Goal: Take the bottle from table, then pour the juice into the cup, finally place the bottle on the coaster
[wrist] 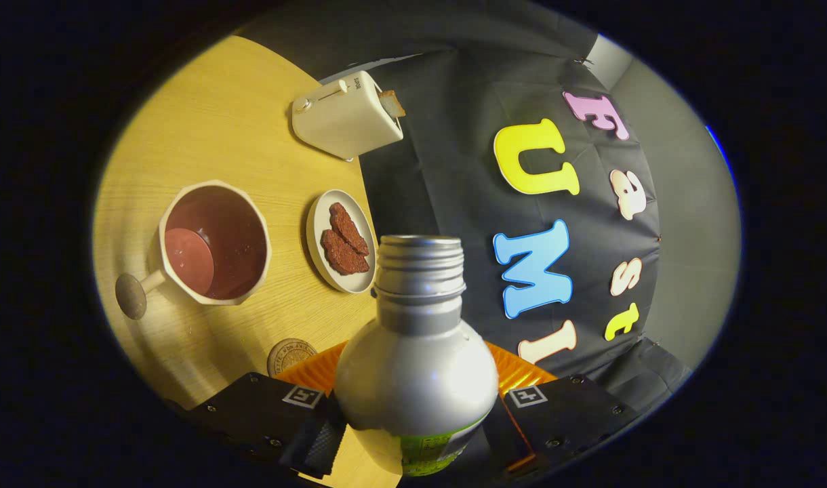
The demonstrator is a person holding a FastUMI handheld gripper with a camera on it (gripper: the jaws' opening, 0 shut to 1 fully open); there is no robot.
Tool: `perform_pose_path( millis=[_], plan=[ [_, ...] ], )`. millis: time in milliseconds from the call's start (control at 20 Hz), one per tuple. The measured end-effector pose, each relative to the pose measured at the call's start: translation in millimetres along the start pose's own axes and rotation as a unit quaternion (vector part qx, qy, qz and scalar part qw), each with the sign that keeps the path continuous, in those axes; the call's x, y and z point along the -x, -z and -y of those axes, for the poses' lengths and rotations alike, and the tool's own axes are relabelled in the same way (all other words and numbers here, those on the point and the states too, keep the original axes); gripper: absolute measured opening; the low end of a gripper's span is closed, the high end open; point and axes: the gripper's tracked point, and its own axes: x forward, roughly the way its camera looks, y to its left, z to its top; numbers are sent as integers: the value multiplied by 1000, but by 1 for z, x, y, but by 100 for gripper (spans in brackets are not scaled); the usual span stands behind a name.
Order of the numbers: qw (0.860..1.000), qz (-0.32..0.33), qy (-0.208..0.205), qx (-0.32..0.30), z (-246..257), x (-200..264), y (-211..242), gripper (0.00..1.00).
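Observation:
A silver bottle (417, 366) with an open threaded neck stands between my fingers, and my gripper (413, 434) is shut on its lower body. The whole view is rolled sideways, so the bottle is tilted over the wooden table (217, 115). Beyond the fingers to the left sits a cream cup (213, 244) with a dark red inside and a handle. A round brown coaster (290, 356) lies on the table just ahead of the left finger. Whether any juice leaves the bottle cannot be seen.
A small cream plate (339, 240) with two dark red slices lies right of the cup. A cream toaster (346, 115) with a slice in it stands further back. The booth's black cloth wall (454, 169) runs along the table's edge.

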Motion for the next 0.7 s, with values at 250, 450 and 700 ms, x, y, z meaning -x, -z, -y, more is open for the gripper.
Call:
perform_pose_path(
  millis=[250, 450, 700],
  plan=[
    [998, -6, 3, 55, 0, -4, 6, 83],
    [996, 4, 5, 89, 0, -3, 4, 83],
    [992, 18, 10, 127, 3, -5, -2, 83]
  ],
)
